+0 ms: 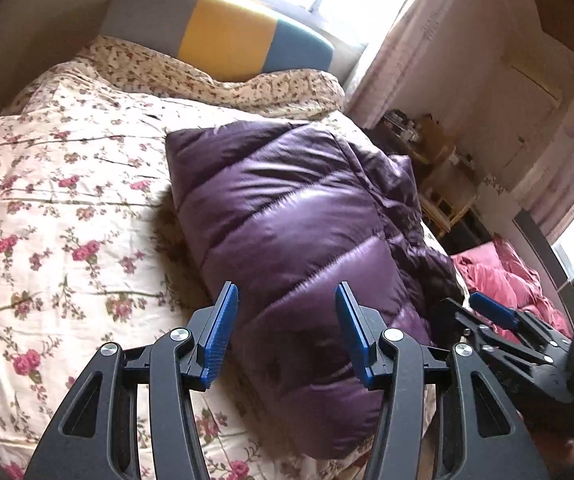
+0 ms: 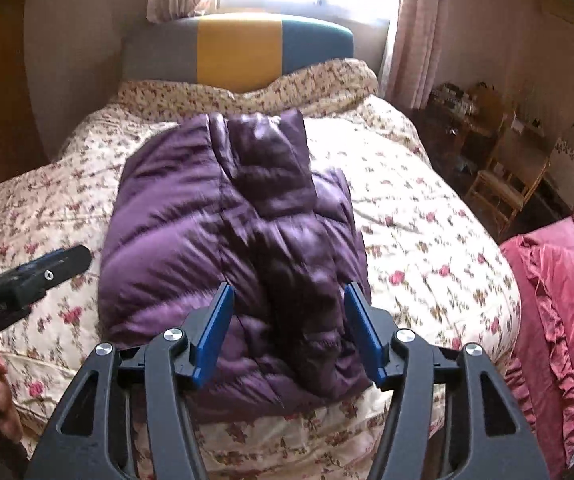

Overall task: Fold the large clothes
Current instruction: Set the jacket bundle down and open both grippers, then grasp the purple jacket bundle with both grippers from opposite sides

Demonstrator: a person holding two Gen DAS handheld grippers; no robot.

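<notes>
A purple quilted down jacket (image 1: pixel 287 216) lies folded into a thick bundle on the floral bed cover (image 1: pixel 59 184); it also shows in the right wrist view (image 2: pixel 215 224), with a folded sleeve or panel lying on top. My left gripper (image 1: pixel 285 312) is open and empty, held just above the near end of the jacket. My right gripper (image 2: pixel 287 312) is open and empty, also above the jacket's near end. The right gripper shows at the right edge of the left wrist view (image 1: pixel 499 320), and the left gripper at the left of the right wrist view (image 2: pixel 39 272).
The bed has a grey, yellow and blue headboard (image 2: pixel 239 52) under a bright window. A pink ruffled quilt (image 2: pixel 559 304) lies to the right of the bed. A wooden chair (image 2: pixel 503 184) and cluttered shelves stand by the right wall.
</notes>
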